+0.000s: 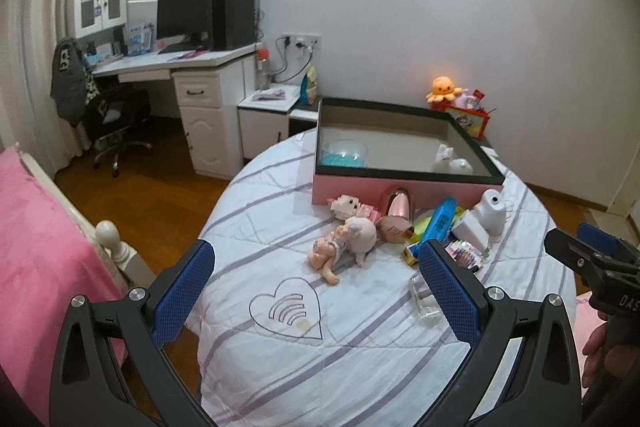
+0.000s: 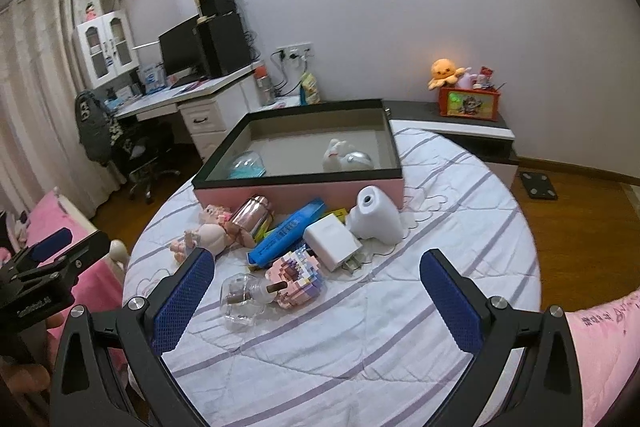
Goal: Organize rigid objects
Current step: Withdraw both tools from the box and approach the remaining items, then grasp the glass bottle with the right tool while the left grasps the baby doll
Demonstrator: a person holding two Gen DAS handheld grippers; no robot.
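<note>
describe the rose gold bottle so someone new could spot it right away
Find the big pink box with the black rim on the round bed. Against its near wall lies a heap of small items; the rose gold bottle lies on its side at the heap's left, beside the doll. It is the only shiny metallic piece there.

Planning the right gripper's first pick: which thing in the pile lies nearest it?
The clear glass bottle, lying on its side beside the right gripper's near finger; the pink block toy lies just beyond it.
</note>
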